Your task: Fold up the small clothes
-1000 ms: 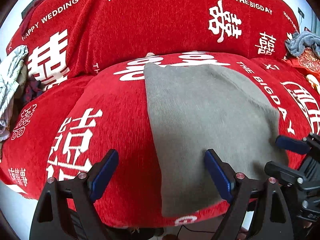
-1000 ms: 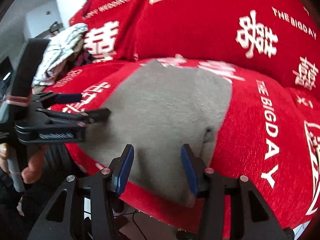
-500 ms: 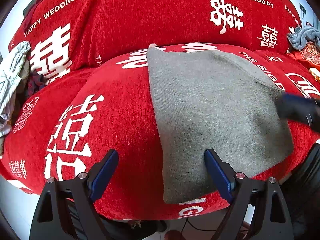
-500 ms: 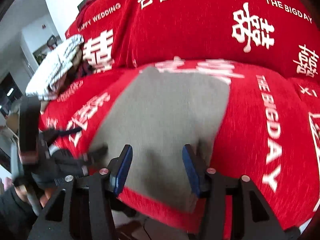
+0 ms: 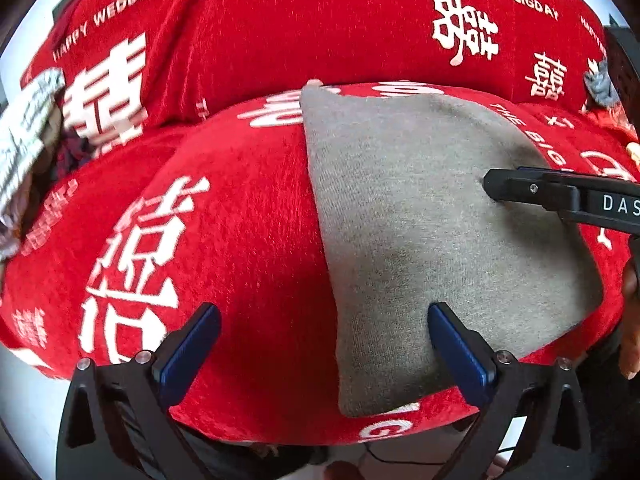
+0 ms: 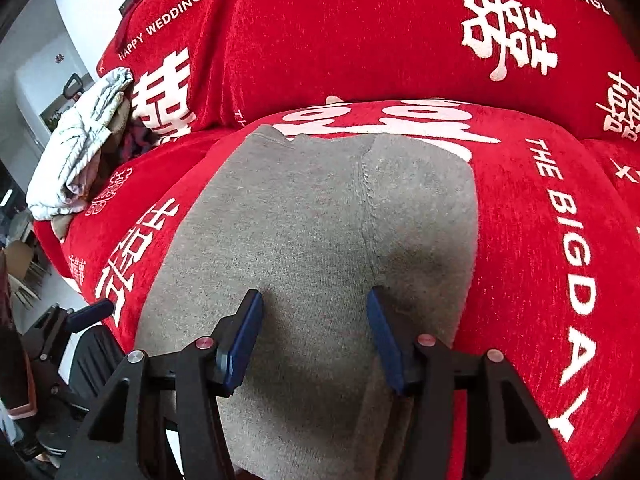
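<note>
The folded grey knitted garment lay flat on the near seat cushion of the red velvet sofa cover with white lettering. It reached from the back of the seat down to the near edge, where its lower end draped a little over the front. A stitched seam ran down its right part in the right wrist view, and it looked smooth there, probably because it was already folded down to a neat rectangle.

The left gripper hovered over the garment's left edge, blue pads spread wide and opening further. The left pad sat above bare red cover, the right pad above grey knit. Only that edge lay in the gap and neither pad pressed on it. That placement looked like a release, or a set-up to pinch the edge for another fold.

The right gripper was parted to a middling width over the garment's near middle, pads straddling grey cloth just left of the seam. No cloth was pinched up between them, so it seemed to hover or press down rather than grip. In the left wrist view its black finger reached in from the right across the knit.

Far left on the sofa, a crumpled pale striped cloth pile lay well apart, likely awaiting its turn.
</note>
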Demonstrator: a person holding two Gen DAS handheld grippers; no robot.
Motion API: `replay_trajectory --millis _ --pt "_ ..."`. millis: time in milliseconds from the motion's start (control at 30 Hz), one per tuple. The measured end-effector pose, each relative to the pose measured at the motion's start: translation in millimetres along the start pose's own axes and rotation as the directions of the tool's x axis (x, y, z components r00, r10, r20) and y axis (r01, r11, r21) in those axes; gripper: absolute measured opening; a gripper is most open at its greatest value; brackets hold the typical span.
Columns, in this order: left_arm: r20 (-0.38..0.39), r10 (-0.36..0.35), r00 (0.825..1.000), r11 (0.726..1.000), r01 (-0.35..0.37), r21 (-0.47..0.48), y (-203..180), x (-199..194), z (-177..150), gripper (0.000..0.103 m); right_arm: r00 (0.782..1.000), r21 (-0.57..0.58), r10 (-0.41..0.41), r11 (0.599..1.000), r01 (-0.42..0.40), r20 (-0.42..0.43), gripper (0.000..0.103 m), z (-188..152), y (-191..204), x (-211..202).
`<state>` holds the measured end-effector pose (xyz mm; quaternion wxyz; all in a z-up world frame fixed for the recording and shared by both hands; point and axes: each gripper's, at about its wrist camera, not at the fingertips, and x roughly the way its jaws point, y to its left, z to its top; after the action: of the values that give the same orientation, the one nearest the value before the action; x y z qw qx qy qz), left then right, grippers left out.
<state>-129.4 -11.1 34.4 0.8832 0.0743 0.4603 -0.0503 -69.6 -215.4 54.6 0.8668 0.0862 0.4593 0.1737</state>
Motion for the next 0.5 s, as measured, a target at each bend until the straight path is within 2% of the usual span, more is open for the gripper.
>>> replay_trajectory --millis 67,133,300,500 --pt "-0.002 -0.017 1.0 1.0 0.016 -0.022 4.1 -5.7 1.1 0.103 1.0 -0.005 -0.014 1.0 0.014 -0.022 0.058 3.0 3.0 -2.6" --pt "0.04 -0.004 0.999 1.0 0.004 -0.009 2.3 -21.1 1.3 0.103 0.999 -0.004 -0.04 0.999 0.04 -0.02 0.059 2.5 9.5 -14.4" --pt "0.136 0.015 0.991 1.0 -0.012 -0.022 -2.5 -53.0 5.1 0.103 0.994 -0.02 -0.093 0.995 0.094 0.065 0.074 -16.0 21.1 -54.7" --pt "0.149 -0.012 0.989 0.998 0.019 -0.051 -4.3 -64.3 6.8 0.103 0.981 -0.004 -0.169 0.985 0.17 0.096 0.076 -39.9 29.7 -92.8"
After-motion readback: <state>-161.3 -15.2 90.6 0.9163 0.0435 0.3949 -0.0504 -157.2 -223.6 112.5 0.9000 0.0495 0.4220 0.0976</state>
